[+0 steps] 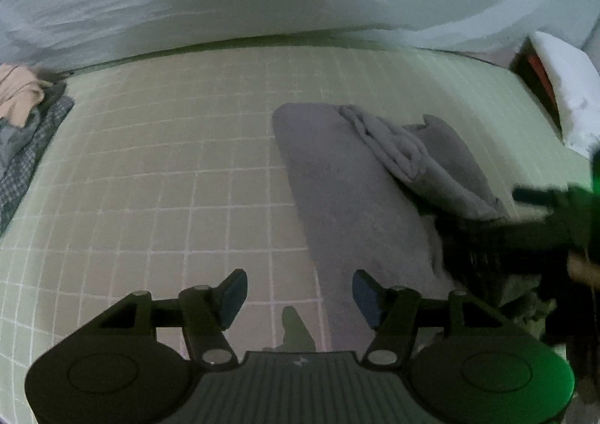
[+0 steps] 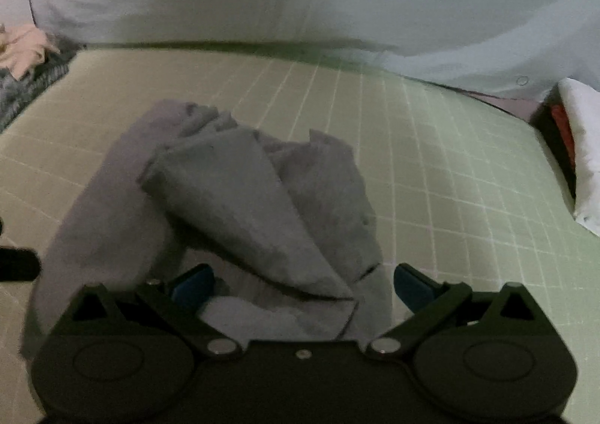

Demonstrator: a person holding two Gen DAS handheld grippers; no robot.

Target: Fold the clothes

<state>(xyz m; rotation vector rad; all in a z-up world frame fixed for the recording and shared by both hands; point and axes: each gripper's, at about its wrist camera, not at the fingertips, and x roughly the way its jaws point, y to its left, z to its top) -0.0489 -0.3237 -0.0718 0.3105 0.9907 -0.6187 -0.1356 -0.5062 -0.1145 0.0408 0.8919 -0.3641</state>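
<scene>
A grey garment (image 1: 337, 180) lies partly folded on the green grid mat (image 1: 150, 161), with a bunched, doubled-over part on its right side. My left gripper (image 1: 299, 285) is open just above the mat at the garment's near left edge, nothing between its fingers. In the right wrist view the grey garment (image 2: 232, 191) fills the middle, a triangular flap lying on top. My right gripper (image 2: 303, 276) stands wide open over its near edge; cloth lies below the gap, but the pads do not press on it. The right gripper (image 1: 543, 206) shows blurred at the left wrist view's right edge.
A pile of clothes (image 1: 22, 113), pink on top of checked grey, sits at the mat's far left corner. A white sheet with carrot print (image 1: 262, 4) rises behind the mat. A white pillow (image 1: 566, 94) lies past the right edge.
</scene>
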